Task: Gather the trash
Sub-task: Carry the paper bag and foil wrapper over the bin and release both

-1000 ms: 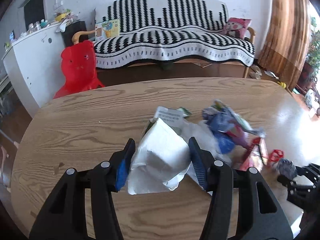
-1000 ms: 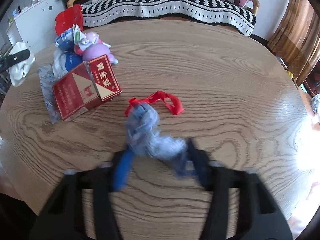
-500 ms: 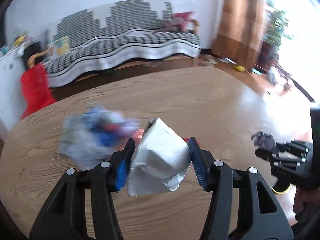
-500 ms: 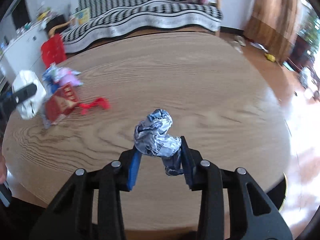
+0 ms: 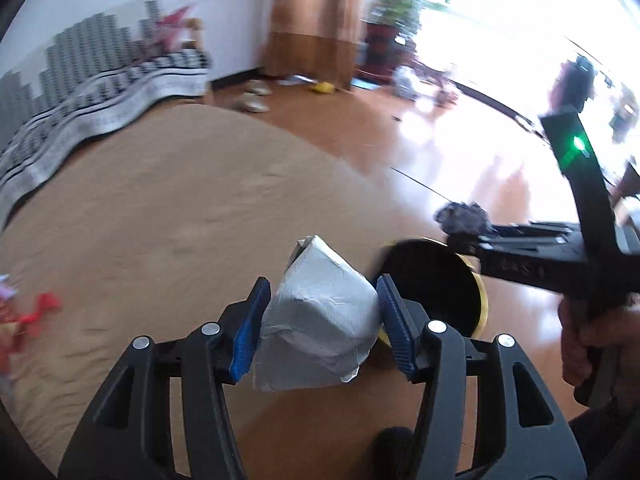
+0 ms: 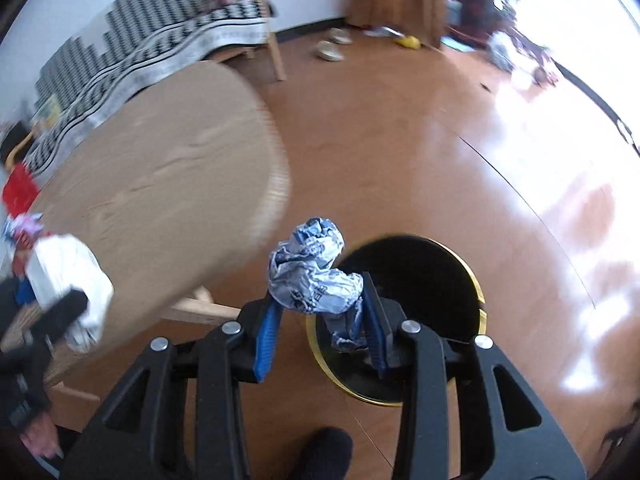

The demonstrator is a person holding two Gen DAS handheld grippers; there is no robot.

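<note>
My left gripper [image 5: 320, 300] is shut on a crumpled white paper wad [image 5: 316, 316], held above the wooden table's right edge [image 5: 168, 216]. My right gripper [image 6: 318, 312] is shut on a crumpled blue-and-silver wrapper [image 6: 310, 272], held over the black, gold-rimmed trash bin [image 6: 424, 280] on the floor. In the left wrist view the bin [image 5: 428, 276] lies just right of the paper wad, with the right gripper [image 5: 464, 224] and its wrapper above it. The left gripper with the white wad shows at the left of the right wrist view [image 6: 68, 280].
More trash, red and purple bits [image 5: 36, 312], lies blurred at the table's left. A striped sofa [image 5: 96, 80] stands behind. Shiny wooden floor [image 6: 460, 160] spreads right of the table, with slippers [image 6: 330, 46] and clutter far off. A table leg [image 6: 200, 310] is near the bin.
Both grippers have swung right with their trash, from over the table to its right edge. The right gripper now hangs over the bin, which has come into view.
</note>
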